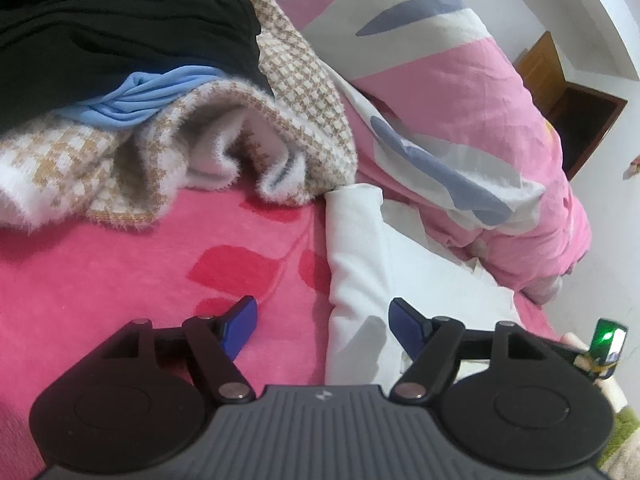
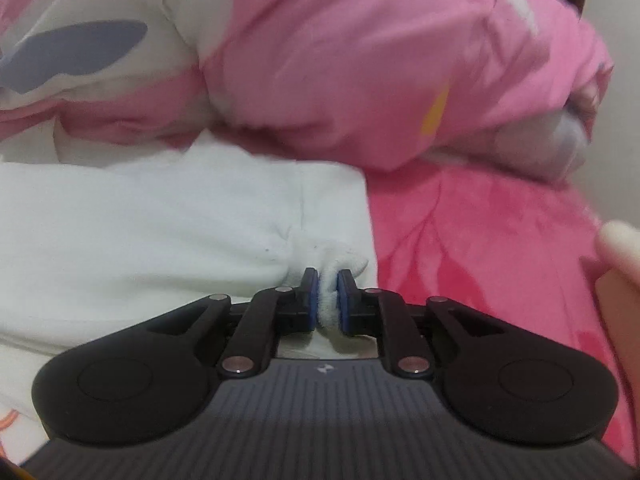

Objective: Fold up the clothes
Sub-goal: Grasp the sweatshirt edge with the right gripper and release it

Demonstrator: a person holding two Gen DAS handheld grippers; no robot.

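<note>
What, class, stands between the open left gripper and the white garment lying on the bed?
Nothing visible does. The left gripper hangs open directly over the white garment, with only bare pink blanket beside it. The right gripper already pinches the garment's edge.

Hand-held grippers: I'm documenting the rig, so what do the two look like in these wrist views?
Both look alike. The left hand-held gripper and right hand-held gripper have a ribbed dark grey body with a small pale logo, two round black side lobes, black linkage bars with silver pivot pins, and blue pads on the fingers. No cables show.
</note>
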